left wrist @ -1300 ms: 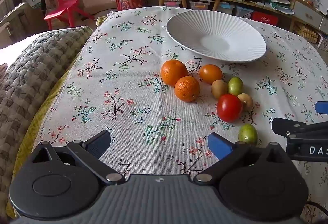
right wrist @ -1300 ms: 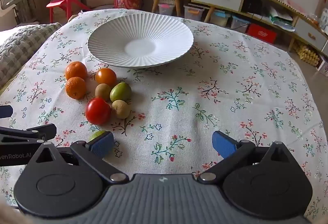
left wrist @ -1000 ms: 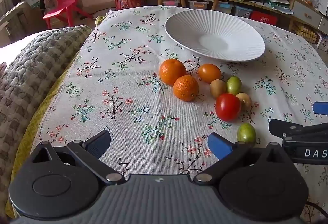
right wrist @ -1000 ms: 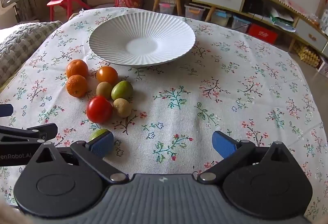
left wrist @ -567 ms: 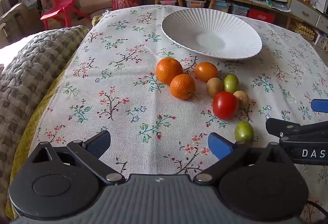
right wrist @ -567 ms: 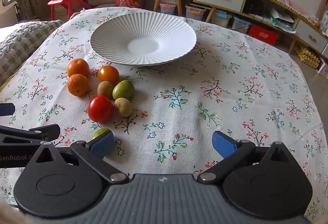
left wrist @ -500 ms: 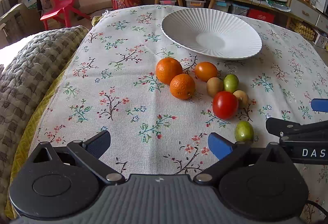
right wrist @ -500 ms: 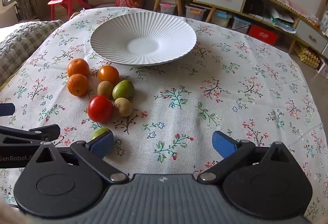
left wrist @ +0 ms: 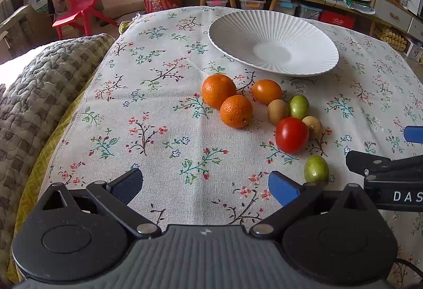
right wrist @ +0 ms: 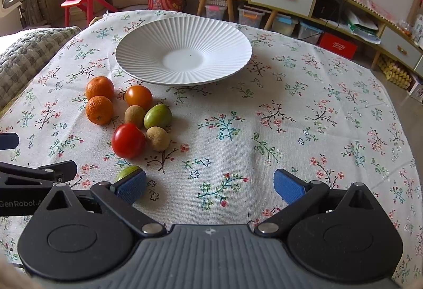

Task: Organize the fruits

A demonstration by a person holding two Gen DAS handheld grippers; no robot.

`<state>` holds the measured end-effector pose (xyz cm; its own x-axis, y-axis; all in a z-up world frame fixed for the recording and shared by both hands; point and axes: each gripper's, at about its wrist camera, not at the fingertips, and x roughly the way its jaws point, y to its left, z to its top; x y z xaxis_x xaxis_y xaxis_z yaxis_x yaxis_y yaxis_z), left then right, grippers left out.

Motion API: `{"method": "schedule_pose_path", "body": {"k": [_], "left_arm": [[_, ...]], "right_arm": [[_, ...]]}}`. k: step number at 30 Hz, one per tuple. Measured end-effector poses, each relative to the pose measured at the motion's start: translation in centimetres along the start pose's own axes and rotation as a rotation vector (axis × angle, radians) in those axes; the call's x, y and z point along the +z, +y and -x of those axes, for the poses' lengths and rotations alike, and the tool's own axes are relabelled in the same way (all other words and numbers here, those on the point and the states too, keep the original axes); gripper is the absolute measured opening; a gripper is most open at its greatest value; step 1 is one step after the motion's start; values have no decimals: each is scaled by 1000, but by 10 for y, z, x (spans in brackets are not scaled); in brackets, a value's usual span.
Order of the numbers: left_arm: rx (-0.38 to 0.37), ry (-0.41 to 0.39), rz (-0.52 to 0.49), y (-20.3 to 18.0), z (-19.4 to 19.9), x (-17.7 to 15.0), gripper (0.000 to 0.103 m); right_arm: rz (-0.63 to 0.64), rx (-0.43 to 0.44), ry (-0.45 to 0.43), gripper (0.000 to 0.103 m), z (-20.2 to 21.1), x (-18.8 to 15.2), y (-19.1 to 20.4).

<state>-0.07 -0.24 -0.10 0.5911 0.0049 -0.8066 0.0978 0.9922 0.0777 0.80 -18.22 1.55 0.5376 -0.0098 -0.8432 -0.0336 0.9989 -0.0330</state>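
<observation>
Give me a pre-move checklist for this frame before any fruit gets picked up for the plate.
1. Left gripper jaws open, nothing held: ok.
2. Right gripper jaws open, nothing held: ok.
3. White plate free of fruit, upright on the tablecloth: ok.
4. All fruit in view: two oranges, orange tomato, red tomato, two kiwis, two green fruits: ok.
5. Nearest green fruit unobstructed for the right gripper: not ok, partly hidden behind its left pad.
6. Grippers clear of each other: cannot tell.
</observation>
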Motion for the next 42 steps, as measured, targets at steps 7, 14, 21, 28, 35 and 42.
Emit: {"method": "schedule_pose_path", "body": {"k": [7,14,21,28,35,42], "left_arm": [[5,-2,5,1,-1,1,92],[6,-2,3,1,-1,1,92],[6,-4,3,1,0,1,92],[8,-8,-4,0,1,2,92],[10,-10,-5,0,1,2,92],[11,-11,-7,1,0,1,92]], "right_arm": [[-1,-5,3,103,-1,0,1],[-2,-6,4,102,-1,0,1],[-8,-7,3,102,0,2,0],[-10,-8,4,102,-1,1,0],[-16,-7,0,103,-1,2,0],[-15,-9,-1,103,-1,2,-1]]}}
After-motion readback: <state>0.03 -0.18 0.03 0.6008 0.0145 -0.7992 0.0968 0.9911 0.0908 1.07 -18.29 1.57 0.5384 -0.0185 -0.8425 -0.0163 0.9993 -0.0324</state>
